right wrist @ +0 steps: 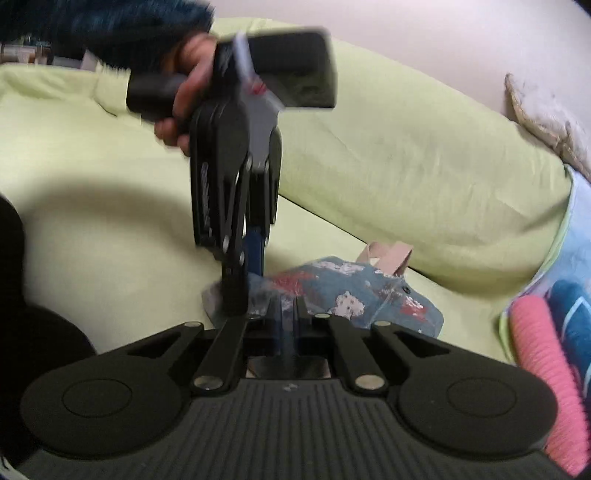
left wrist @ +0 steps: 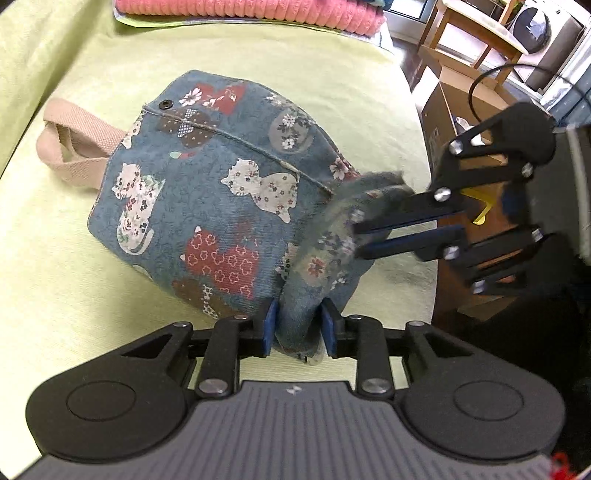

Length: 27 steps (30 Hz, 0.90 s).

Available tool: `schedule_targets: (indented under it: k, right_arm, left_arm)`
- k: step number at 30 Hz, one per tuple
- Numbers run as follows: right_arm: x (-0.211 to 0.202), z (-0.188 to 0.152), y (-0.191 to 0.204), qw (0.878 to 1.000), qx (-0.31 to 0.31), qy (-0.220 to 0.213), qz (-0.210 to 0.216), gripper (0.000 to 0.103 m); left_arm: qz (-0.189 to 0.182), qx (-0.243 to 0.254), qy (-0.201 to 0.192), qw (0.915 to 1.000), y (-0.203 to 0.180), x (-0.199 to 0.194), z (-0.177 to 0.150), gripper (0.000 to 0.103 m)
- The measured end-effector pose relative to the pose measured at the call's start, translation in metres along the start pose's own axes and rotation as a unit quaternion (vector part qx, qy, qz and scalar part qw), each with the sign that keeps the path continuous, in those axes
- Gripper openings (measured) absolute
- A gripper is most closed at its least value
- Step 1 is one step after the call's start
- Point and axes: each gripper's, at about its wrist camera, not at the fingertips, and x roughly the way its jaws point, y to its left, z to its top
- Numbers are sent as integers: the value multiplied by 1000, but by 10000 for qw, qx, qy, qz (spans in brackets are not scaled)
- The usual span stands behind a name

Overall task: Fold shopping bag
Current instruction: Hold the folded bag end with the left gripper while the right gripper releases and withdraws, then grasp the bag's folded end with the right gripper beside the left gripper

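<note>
Left gripper [left wrist: 297, 325] is pinching a bunched corner of the blue cat-print fabric shopping bag [left wrist: 207, 206]; right gripper [left wrist: 356, 236] is clamping another fold, jaws closed.

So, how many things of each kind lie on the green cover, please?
Cat-print shopping bag: 1
Grippers holding the bag: 2, left gripper and right gripper
Pink folded knit: 1
Total: 4

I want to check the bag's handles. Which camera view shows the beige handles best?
The left wrist view: the beige handles lie sharp and in full loop at the far end of the shopping bag. The right wrist view shows only blurred short ends behind the bag.
</note>
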Motion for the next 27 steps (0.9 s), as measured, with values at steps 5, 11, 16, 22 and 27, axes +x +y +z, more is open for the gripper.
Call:
schedule_targets:
  k: [5, 11, 16, 22, 27]
  right_arm:
    - [25, 3, -7, 9988, 311, 369, -127, 3]
    - [49, 10, -20, 9931, 774, 886, 15, 3]
    - [59, 14, -37, 9860, 1175, 1164, 237, 3]
    - [61, 12, -54, 9788, 1522, 1265, 524, 3]
    - [66, 3, -73, 9615, 2334, 1286, 671, 1]
  left_arm:
    - [186, 24, -73, 9998, -6, 3, 0, 36]
    - [1105, 347, -413, 9924, -33, -7, -5, 37]
    - [2418, 1372, -663, 9583, -83, -9, -22, 13]
    - [2491, 1565, -755, 9528, -90, 4, -28, 12]
    - [2167, 691, -1060, 9680, -67, 5, -26, 13]
